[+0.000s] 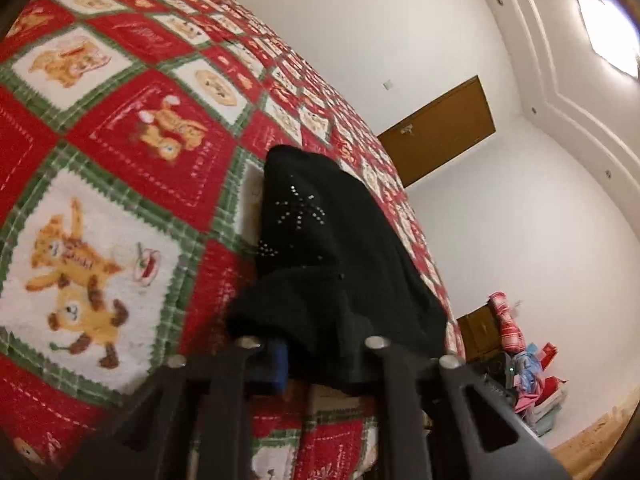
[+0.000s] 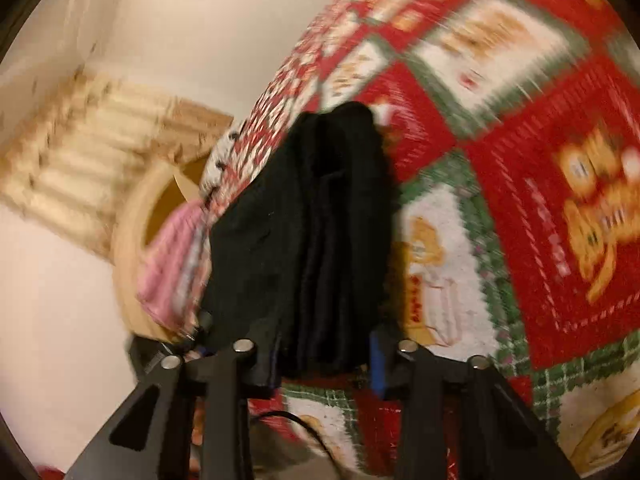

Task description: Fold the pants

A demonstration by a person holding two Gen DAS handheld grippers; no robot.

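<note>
Left gripper (image 1: 316, 364): clenching a bunched edge of the black pants (image 1: 332, 264).
Right gripper (image 2: 324, 364): gripping another folded edge of the pants (image 2: 312, 240).
Pants: stretching ahead of both grippers, draping over the bed's red quilt (image 1: 120, 128).
Quilt: lying beneath both grippers, showing teddy-bear squares.

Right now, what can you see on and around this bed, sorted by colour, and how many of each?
Black: 1, the pants held at both grippers' fingers, left gripper and right gripper.
Red, green and white: 1, the teddy-bear quilt.
Brown: 2, the door and a wooden cabinet.
Pink: 1, a cloth at the quilt's edge.
Total: 5.
</note>
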